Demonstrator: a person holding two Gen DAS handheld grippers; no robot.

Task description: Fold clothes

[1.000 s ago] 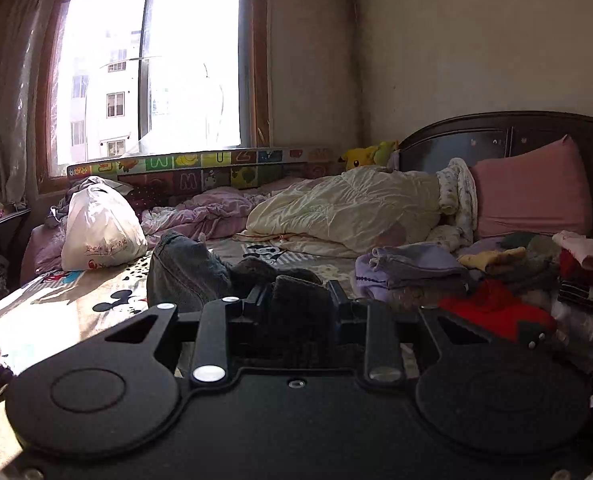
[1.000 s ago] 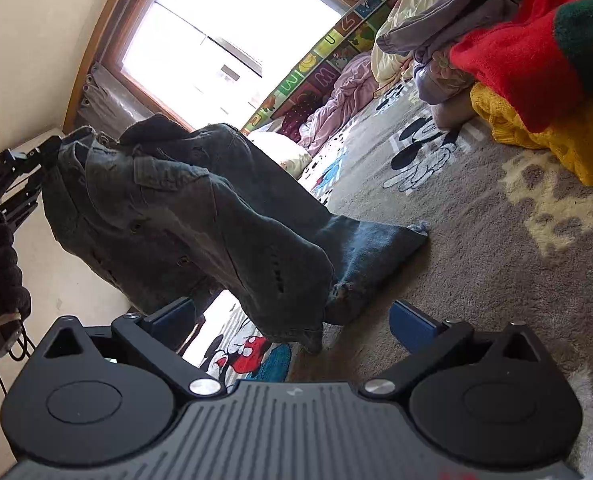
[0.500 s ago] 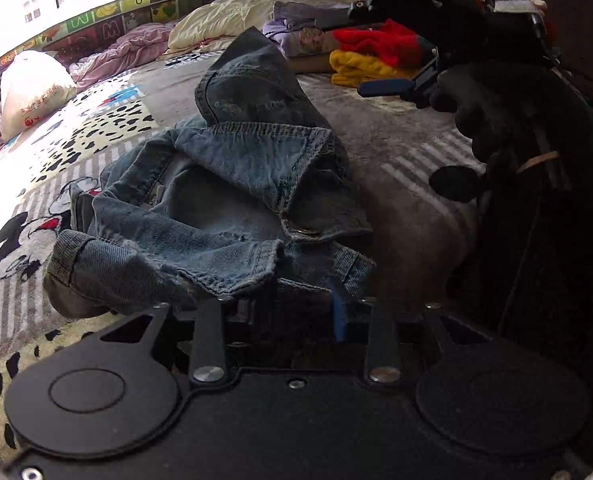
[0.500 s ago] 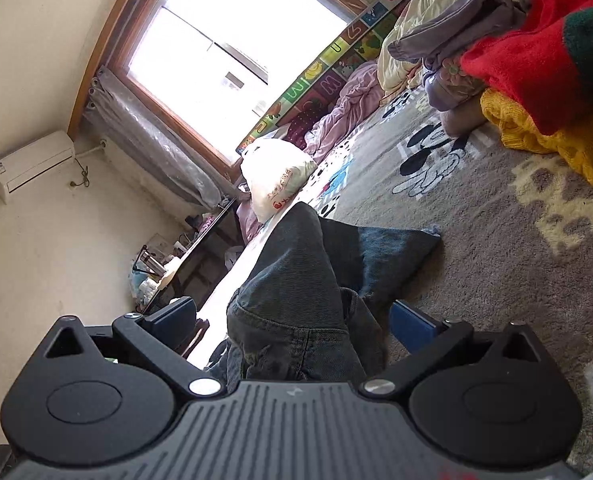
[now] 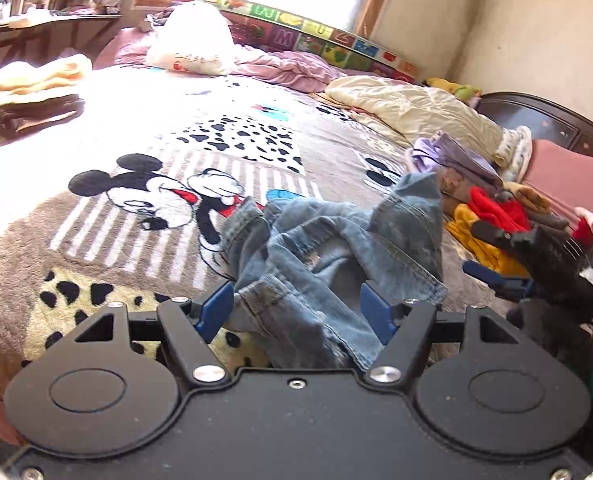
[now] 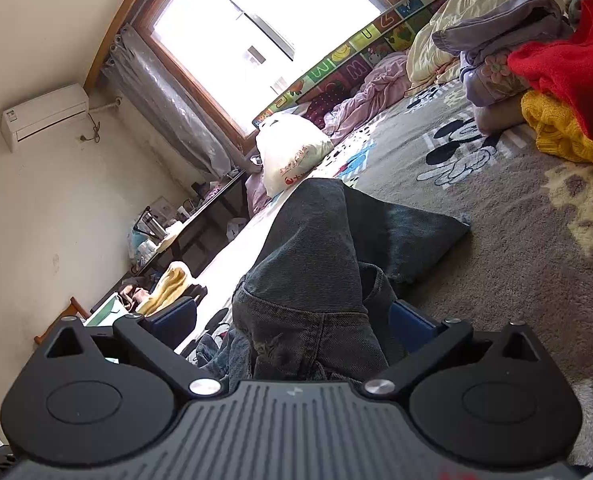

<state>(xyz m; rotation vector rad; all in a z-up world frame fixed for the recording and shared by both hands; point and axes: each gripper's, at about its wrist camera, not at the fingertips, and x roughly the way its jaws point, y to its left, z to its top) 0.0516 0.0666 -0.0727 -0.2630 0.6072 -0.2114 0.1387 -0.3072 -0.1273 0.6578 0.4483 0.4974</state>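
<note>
A crumpled blue denim jacket [image 5: 336,248] lies on the Mickey Mouse blanket [image 5: 144,200] of the bed. My left gripper [image 5: 296,312] is just above its near hem, jaws opening, and the cloth lies loose between the blue pads [image 5: 216,312] without being pinched. In the right wrist view the same denim jacket [image 6: 316,264] humps up between the wide-set pads [image 6: 412,320] of my right gripper [image 6: 292,320], with a gap on the left side. From the left wrist view, the right gripper [image 5: 496,276] is at the jacket's right edge, held by a gloved hand [image 5: 556,280].
A heap of red, yellow and purple clothes [image 5: 492,216] sits right of the jacket, before a pink pillow [image 5: 572,176] and dark headboard. A cream quilt [image 5: 408,108] and white bag [image 5: 192,44] lie near the window. Folded cream and brown items [image 5: 28,96] rest at the left.
The left gripper came down from holding the jacket in the air to the bed, and its jaws have spread off the cloth. The jacket now lies crumpled, bunched between the right gripper's pads.
</note>
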